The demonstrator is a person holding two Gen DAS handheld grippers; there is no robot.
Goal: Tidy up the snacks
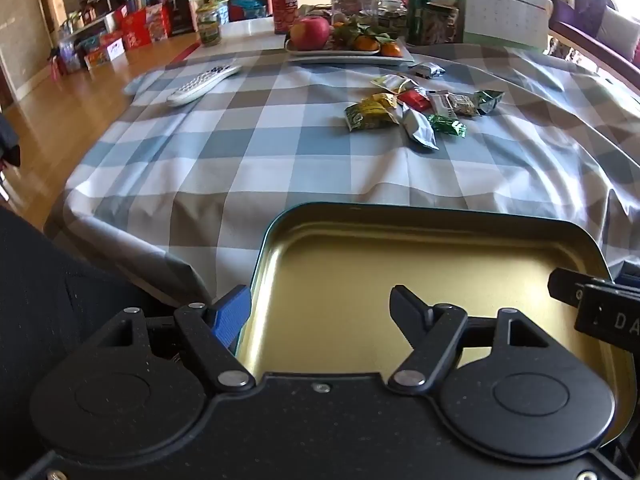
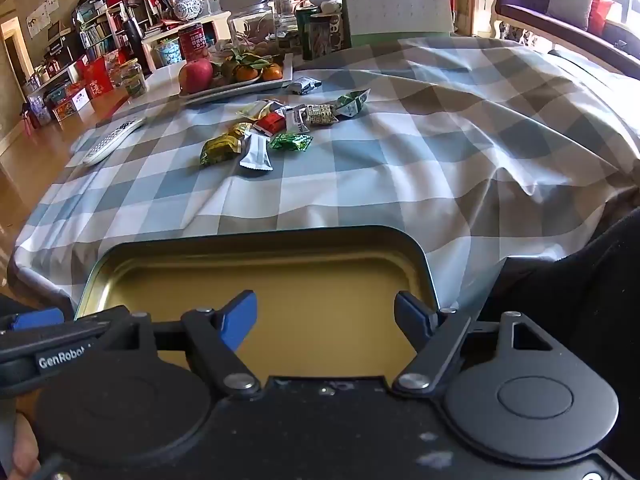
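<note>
A shallow metal tin (image 1: 420,264) with rounded corners, a dark teal outer wall and a smooth brass-gold inside lies at the near edge of the desk (image 1: 248,152), which is draped in a soft, creased cloth of blue, grey and white checks. Both tools hang over the tin, angled downward. The left gripper (image 1: 320,312) stands wide open with nothing between its fingers: the blue-padded finger (image 1: 230,316) sits just outside the tin's left wall, the other over the gold floor. The right gripper (image 2: 325,320) is equally spread and empty, both blue pads above the tin's floor (image 2: 320,280).

The snacks (image 1: 420,110) lie well apart from the fingers, farther up the cloth in a loose cluster of crinkly foil and plastic wrappers: green, yellow, red, and a silver-white pillow pack (image 2: 256,156). One dark packet (image 2: 302,85) rests alone just beside a white rectangular tray (image 2: 240,86) holding an apple and leafy tangerines. A white remote control (image 1: 202,84) lies on the left side of the cloth.

The right wrist view alone shows a desk calendar marked "02" (image 2: 396,4), a blue-and-white porcelain vase (image 2: 186,4) and a fingertip at the lower left corner. The left wrist view shows more of the wooden floor (image 1: 60,120) and the right tool's black body intruding at its right edge.
</note>
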